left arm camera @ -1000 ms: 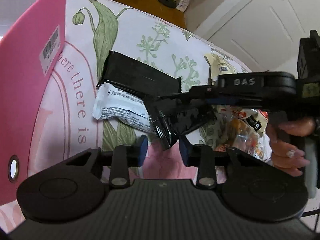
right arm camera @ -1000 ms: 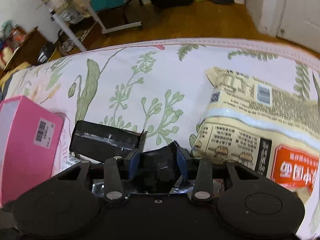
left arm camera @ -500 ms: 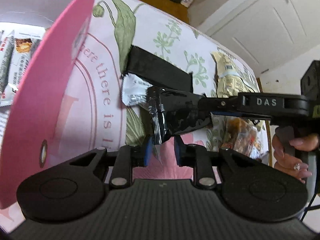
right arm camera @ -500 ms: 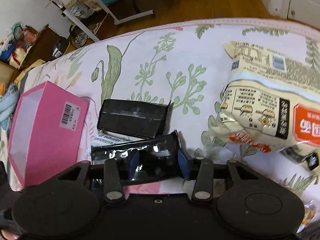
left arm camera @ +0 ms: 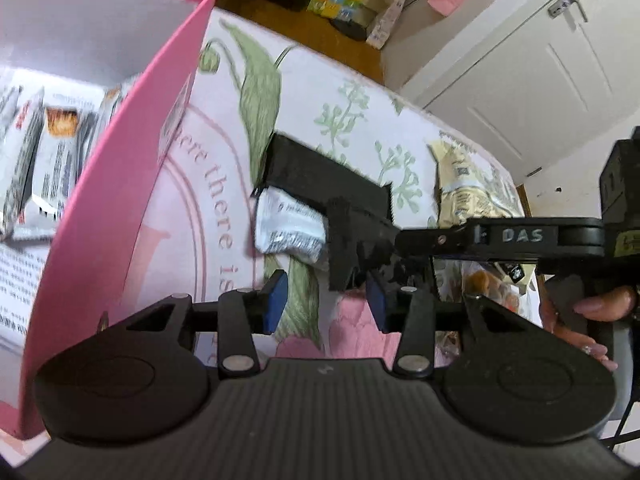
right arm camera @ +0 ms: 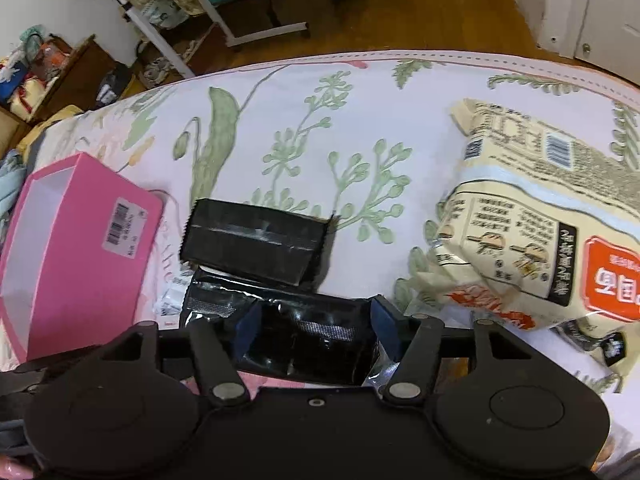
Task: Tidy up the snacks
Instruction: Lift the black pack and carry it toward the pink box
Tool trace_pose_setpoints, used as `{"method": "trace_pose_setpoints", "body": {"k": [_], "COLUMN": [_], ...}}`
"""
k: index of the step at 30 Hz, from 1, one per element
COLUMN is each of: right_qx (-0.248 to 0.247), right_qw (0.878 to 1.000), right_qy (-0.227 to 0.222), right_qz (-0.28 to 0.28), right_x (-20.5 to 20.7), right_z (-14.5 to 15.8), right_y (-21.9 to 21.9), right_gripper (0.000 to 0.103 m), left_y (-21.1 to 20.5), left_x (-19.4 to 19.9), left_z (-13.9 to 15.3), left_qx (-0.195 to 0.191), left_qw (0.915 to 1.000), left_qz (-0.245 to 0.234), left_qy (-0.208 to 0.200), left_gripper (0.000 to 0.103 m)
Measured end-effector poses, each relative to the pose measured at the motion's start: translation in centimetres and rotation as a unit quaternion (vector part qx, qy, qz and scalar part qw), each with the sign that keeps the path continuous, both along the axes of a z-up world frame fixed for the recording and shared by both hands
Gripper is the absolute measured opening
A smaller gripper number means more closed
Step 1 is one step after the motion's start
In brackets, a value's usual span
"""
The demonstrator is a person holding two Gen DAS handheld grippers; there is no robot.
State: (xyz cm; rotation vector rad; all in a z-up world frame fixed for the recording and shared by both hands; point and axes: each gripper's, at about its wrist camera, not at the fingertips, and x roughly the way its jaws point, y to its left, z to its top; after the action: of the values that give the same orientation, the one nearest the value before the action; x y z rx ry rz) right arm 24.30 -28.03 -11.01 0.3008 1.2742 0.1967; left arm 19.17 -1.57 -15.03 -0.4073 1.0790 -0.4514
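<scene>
A shiny black snack packet (right arm camera: 312, 336) sits between the pads of my right gripper (right arm camera: 316, 330). The jaws are opening, and the packet still fills the gap and touches both pads. In the left wrist view the same black packet (left arm camera: 352, 240) hangs blurred at the right gripper's tip. Its lower corner is just past my left gripper (left arm camera: 326, 302), whose jaws are opening with both pads clear of the packet. An open pink box (left arm camera: 120, 200) on the left holds several upright snack packets (left arm camera: 52, 160). The right wrist view shows the pink box (right arm camera: 80, 248) at the left edge.
A second black packet (right arm camera: 256, 244) lies flat on the floral cloth (right arm camera: 360, 128), over a white packet (left arm camera: 288, 228). A big beige bag (right arm camera: 540, 208) fills the right side. A person's hand (left arm camera: 592, 320) holds the right gripper's handle. Wooden floor and shelves lie beyond the cloth's far edge.
My left gripper closed on the black packet's corner, then let go and spread. The right jaws widened around the packet. The left view swung toward the pink box, showing its inside.
</scene>
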Motion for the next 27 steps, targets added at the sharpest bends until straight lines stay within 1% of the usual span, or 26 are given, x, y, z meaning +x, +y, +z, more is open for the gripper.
{"method": "trace_pose_setpoints", "body": {"k": [3, 5, 6, 8, 10, 12, 13, 14, 15, 17, 19, 21, 22, 23, 24, 27], "right_qx": [-0.021, -0.026, -0.025, -0.016, -0.011, -0.009, -0.005, 0.005, 0.015, 0.019, 0.021, 0.016, 0.019, 0.030, 0.037, 0.031], "right_qw": [1.000, 0.999, 0.999, 0.999, 0.998, 0.998, 0.997, 0.997, 0.996, 0.996, 0.996, 0.996, 0.997, 0.996, 0.996, 0.997], "right_qy": [0.014, 0.023, 0.031, 0.044, 0.046, 0.058, 0.065, 0.072, 0.078, 0.080, 0.075, 0.070, 0.066, 0.066, 0.067, 0.050], "right_qz": [0.000, -0.009, -0.015, -0.026, -0.036, -0.033, -0.032, -0.033, -0.035, -0.038, -0.042, -0.046, -0.045, -0.045, -0.051, -0.052], "right_x": [0.2, 0.4, 0.5, 0.8, 0.7, 0.7, 0.6, 0.5, 0.5, 0.4, 0.1, -0.4, -0.7, -1.0, -1.4, -2.8], "right_z": [-0.1, -0.1, -0.2, -0.4, -0.4, -0.9, -1.1, -1.4, -1.7, -1.8, -1.5, -1.2, -1.0, -1.0, -0.9, -0.4], "right_y": [-0.1, -0.3, -0.5, -0.9, -0.9, -0.8, -0.7, -0.7, -0.7, -0.6, -0.3, -0.2, -0.2, -0.3, -0.4, -0.3], "right_gripper": [0.066, 0.069, 0.073, 0.076, 0.077, 0.080, 0.082, 0.088, 0.091, 0.091, 0.088, 0.082, 0.081, 0.076, 0.072, 0.063], "left_y": [-0.2, -0.8, -1.2, -1.6, -1.9, -1.9, -1.9, -1.8, -1.8, -1.8, -1.7, -1.8, -1.7, -1.7, -1.7, -1.8], "left_x": [0.2, 0.5, 0.7, 1.0, 1.1, 1.2, 1.1, 1.2, 1.3, 1.4, 1.3, 1.2, 1.3, 1.3, 1.2, 0.8], "left_z": [0.5, 0.3, 0.1, -0.6, -1.1, -1.6, -1.8, -1.8, -1.9, -1.9, -1.8, -1.5, -1.4, -1.4, -1.3, -1.0], "left_qx": [-0.005, 0.000, 0.004, -0.006, -0.011, -0.017, -0.023, -0.030, -0.034, -0.040, -0.039, -0.032, -0.036, -0.038, -0.034, -0.013], "left_qw": [0.9996, 0.9994, 0.9994, 0.9994, 0.9993, 0.9990, 0.9989, 0.9987, 0.9985, 0.9982, 0.9982, 0.9981, 0.9975, 0.9970, 0.9970, 0.9961], "left_qz": [0.005, -0.007, -0.019, -0.031, -0.036, -0.039, -0.038, -0.037, -0.038, -0.040, -0.042, -0.050, -0.057, -0.062, -0.064, -0.084], "left_qy": [-0.027, -0.034, -0.029, -0.012, 0.002, 0.013, 0.015, 0.019, 0.021, 0.023, 0.021, 0.016, 0.021, 0.027, 0.029, 0.025], "left_gripper": [0.044, 0.044, 0.044, 0.042, 0.039, 0.029, 0.028, 0.027, 0.026, 0.024, 0.022, 0.022, 0.023, 0.023, 0.023, 0.022]}}
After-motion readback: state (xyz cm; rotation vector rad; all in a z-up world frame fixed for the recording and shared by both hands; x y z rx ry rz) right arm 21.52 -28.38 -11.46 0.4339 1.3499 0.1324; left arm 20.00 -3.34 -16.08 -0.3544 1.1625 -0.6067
